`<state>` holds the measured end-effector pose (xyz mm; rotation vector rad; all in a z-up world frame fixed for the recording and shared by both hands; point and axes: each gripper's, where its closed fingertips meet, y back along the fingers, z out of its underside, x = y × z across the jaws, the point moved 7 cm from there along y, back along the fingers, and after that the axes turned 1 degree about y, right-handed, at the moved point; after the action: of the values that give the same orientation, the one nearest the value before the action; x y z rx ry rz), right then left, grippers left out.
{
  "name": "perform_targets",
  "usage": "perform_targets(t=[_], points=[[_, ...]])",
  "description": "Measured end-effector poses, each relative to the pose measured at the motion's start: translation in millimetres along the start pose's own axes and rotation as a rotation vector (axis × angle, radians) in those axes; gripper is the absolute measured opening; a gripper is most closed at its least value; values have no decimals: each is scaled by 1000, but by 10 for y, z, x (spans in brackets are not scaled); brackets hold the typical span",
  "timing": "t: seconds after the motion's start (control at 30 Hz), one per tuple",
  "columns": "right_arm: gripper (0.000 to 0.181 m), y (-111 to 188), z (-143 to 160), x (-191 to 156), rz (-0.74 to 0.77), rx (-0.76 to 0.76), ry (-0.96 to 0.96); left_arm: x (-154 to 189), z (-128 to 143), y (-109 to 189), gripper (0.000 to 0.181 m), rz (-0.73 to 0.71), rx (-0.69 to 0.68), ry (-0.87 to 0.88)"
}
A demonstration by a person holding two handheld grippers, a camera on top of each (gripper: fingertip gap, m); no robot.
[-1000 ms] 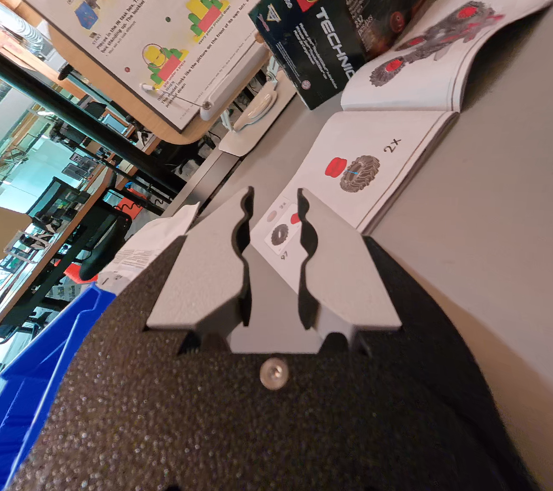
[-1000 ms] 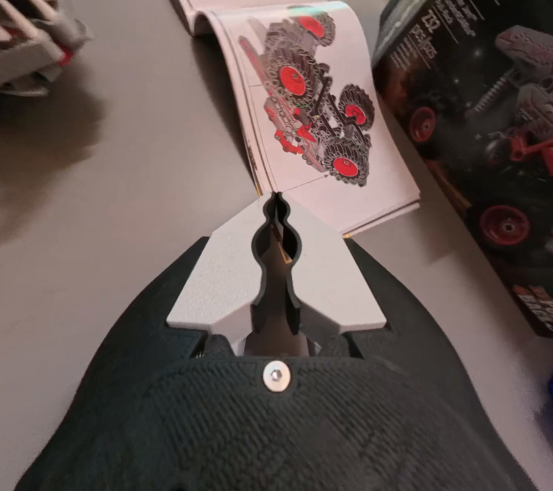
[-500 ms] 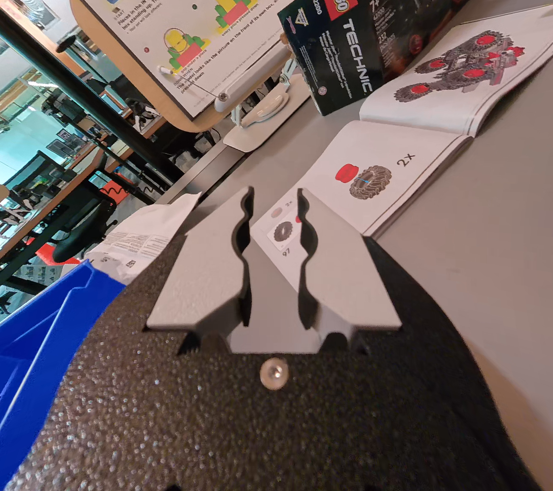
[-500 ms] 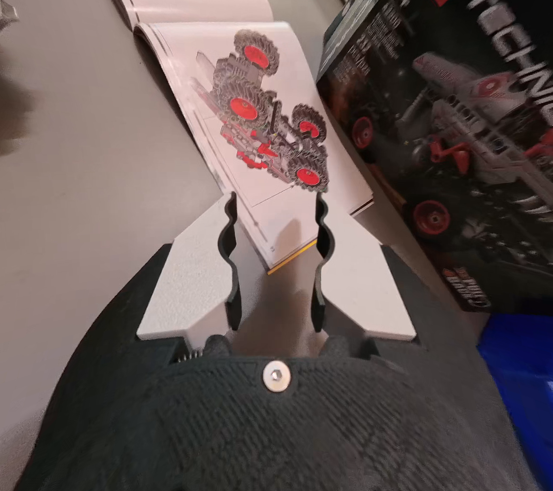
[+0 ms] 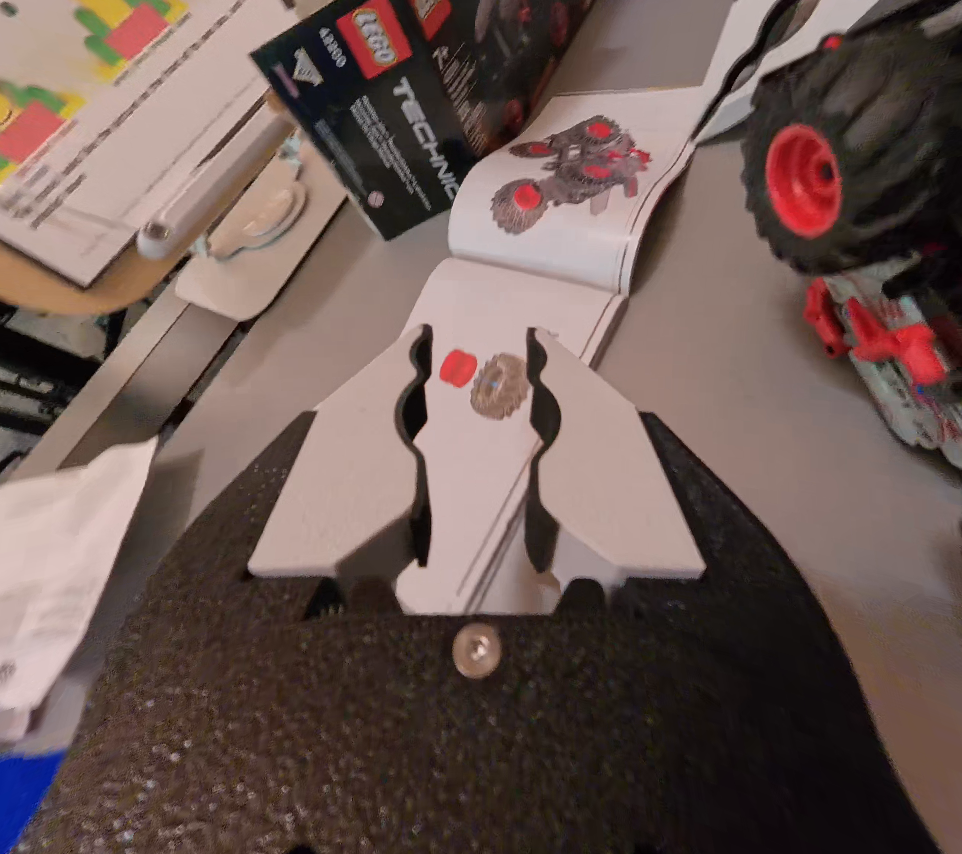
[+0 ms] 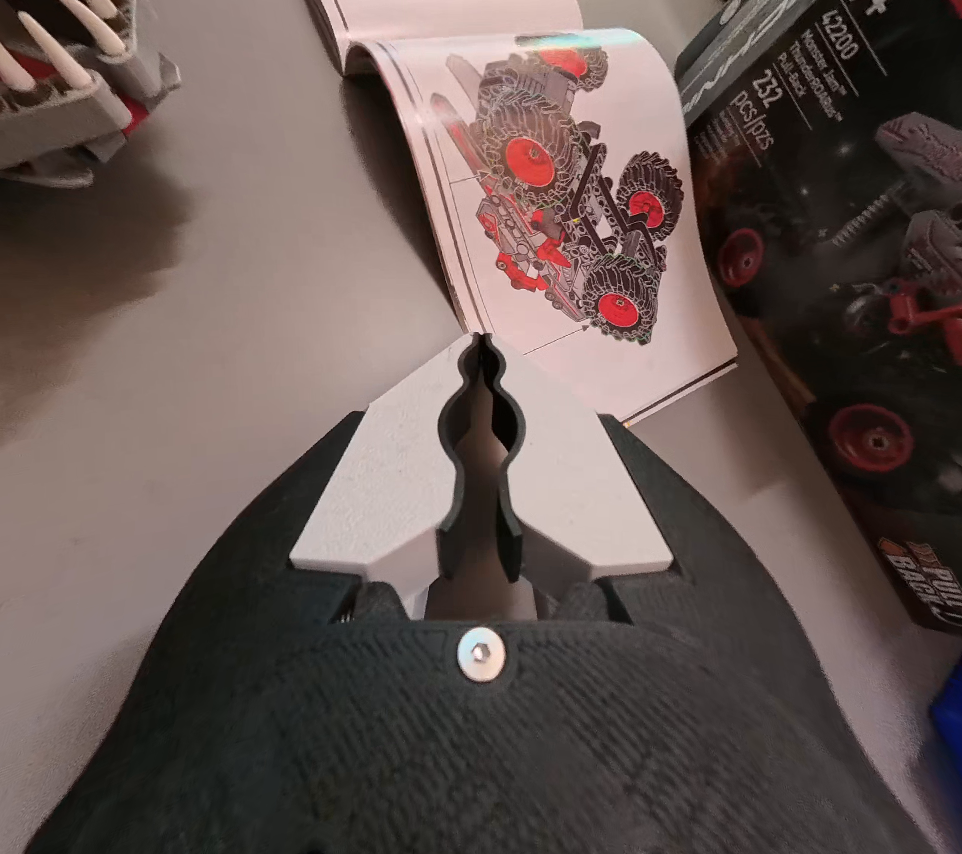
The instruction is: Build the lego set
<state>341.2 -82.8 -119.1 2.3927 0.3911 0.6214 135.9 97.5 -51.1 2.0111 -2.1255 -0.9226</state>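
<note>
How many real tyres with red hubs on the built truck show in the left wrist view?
1: a black tyre with a red hub at the right edge, above the table, on the truck model. Others may be hidden.

Truck (image 5: 853, 183) (blurred) cut off right.

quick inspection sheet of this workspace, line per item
surface: grey table, bare in the middle
job's things: open instruction booklet lying flat; set box standing beside it; built truck with red-hubbed tyres at the right of the left wrist view; toothed grey model part
clutter: crumpled white paper; blue bin corner
grippers: left gripper open, empty, over the booklet; right gripper shut at the booklet's near corner, nothing visibly held
cables: nothing seen
surroundings: poster board behind the table; desks beyond, blurred
</note>
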Motion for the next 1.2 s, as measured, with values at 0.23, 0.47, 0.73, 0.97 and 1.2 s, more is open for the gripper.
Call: perform_targets(t=[0.23,0.47,0.73,0.97,1.2], points=[[0,-17,-80,-128,-72,32,25,48,-507,-685,38,278,-87,-159],[0,-20,-97,-151,-81,38,19,409,-732,-1271,45,650,-218,-307],[0,-52,-119,-125,-61,44,-13,615,-579,-1555,51,755,-435,-369],[12,169,-5,72,27,74,-16,653,-501,-1535,22,741,-468,-353],[40,280,37,205,162,96,55,651,-522,-1439,0,704,-397,-374]])
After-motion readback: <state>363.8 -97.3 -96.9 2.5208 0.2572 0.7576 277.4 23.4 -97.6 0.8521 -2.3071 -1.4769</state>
